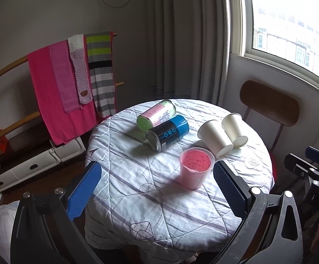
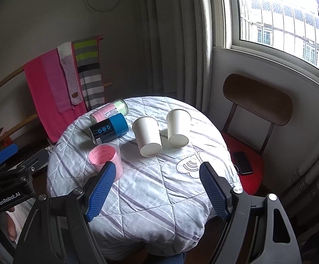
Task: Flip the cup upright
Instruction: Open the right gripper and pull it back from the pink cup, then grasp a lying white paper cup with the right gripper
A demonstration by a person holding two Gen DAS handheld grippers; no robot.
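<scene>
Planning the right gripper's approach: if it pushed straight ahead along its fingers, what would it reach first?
Probably the nearer white paper cup, standing upside down on the quilted tablecloth. The open right gripper points roughly at it, though depth is uncertain.

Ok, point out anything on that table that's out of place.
Two white cups stand upside down, bases up. Two cans lie tipped on their sides, touching. The pink cup is upright.

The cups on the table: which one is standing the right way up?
The pink cup, nearest the grippers, stands upright with its open mouth on top. The two white paper cups show their closed bases instead.
</scene>
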